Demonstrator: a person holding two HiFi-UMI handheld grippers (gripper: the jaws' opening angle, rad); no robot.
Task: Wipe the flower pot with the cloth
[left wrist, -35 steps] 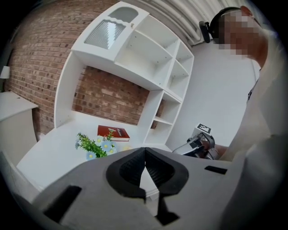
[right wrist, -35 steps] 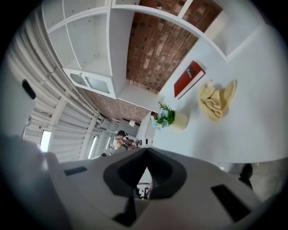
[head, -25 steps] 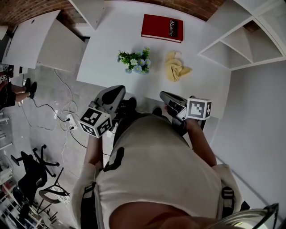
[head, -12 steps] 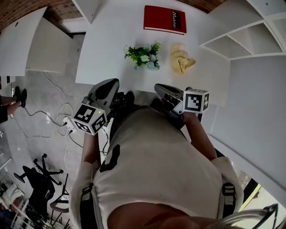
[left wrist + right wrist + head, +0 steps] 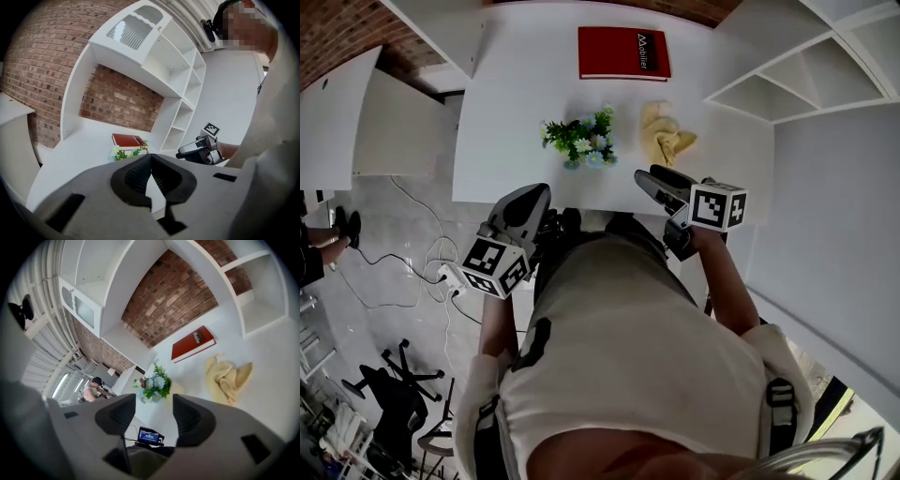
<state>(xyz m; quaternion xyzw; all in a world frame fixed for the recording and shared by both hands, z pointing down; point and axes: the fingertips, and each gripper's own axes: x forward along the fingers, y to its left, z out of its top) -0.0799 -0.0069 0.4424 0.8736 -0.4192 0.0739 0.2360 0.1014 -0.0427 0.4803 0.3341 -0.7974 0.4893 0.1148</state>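
Note:
A small flower pot (image 5: 579,141) with green leaves and pale blue flowers stands near the middle of the white table (image 5: 516,112); the foliage hides most of the pot. A crumpled yellow cloth (image 5: 666,134) lies just right of it. My right gripper (image 5: 643,176) hovers over the table's near edge, short of the cloth. Its jaws have just been opening and stand open with nothing between them. In the right gripper view (image 5: 154,411) the pot (image 5: 153,383) and cloth (image 5: 227,378) lie ahead. My left gripper (image 5: 536,193) is shut and empty at the near edge, the pot (image 5: 129,152) beyond it.
A red book (image 5: 623,53) lies at the back of the table. White shelving (image 5: 787,75) stands along the right side, a white cabinet (image 5: 356,112) to the left. Cables and a power strip (image 5: 450,274) lie on the floor. A person (image 5: 91,389) sits far off.
My right gripper has moved forward over the table's near edge toward the cloth. My left gripper has edged up to the table's near edge.

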